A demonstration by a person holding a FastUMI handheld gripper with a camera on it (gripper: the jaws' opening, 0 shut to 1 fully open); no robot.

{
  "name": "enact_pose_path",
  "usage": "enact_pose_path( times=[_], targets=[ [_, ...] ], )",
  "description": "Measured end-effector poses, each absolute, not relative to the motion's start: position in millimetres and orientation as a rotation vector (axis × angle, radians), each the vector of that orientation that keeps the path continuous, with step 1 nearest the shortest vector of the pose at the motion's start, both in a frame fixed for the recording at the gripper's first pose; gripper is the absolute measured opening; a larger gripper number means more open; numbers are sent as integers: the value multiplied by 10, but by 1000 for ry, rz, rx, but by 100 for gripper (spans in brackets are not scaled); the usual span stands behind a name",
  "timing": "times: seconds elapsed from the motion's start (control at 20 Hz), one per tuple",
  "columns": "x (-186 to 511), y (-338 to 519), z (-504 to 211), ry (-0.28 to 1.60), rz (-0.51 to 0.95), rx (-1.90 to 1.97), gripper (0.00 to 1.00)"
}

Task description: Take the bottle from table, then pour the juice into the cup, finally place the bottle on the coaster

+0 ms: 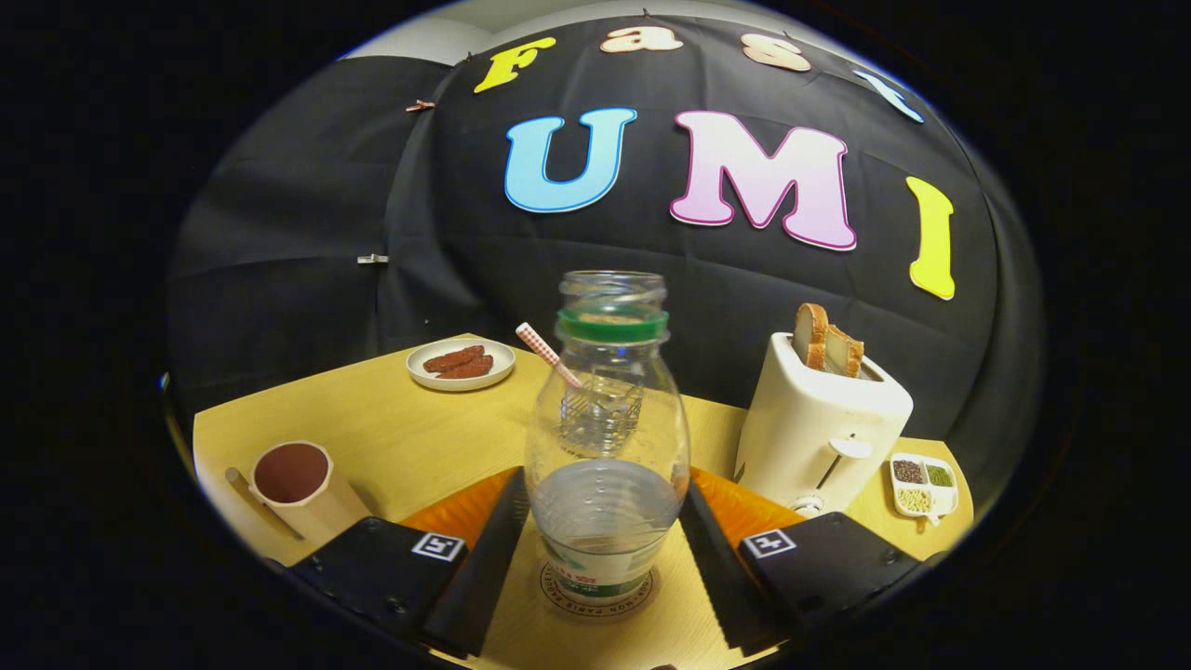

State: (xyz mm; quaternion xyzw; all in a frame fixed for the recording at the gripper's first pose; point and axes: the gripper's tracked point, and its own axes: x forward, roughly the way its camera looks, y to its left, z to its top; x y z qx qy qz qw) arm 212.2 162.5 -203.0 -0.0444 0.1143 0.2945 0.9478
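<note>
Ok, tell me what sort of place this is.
Likely a staged breakfast table in a booth: a cream toaster holding bread slices, a white plate of sausages, and a clear plastic bottle between the gripper fingers.

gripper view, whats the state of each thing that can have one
bottle: upright on the coaster, cap off, clear liquid low inside
coaster: flat on the table, under the bottle
gripper: fingers on either side of the bottle, contact unclear
cup: upright beyond the bottle, straw in it
mug: upright, dark inside
toaster: two slices sticking up, lever raised
plate: holds brown food
tray: sections filled with grains
</note>
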Motion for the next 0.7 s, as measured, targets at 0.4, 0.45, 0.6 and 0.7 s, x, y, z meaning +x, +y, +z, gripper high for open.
enact_pose_path(
  times=[0.4,0.45,0.6,0.7],
  targets=[
    [1941,1603,-1756,210,602,-83,98],
    [1918,1586,-1709,207,598,-84,98],
    [1892,1493,-1552,180,571,-87,97],
    [1887,1417,-1538,199,554,-91,98]
  ],
)
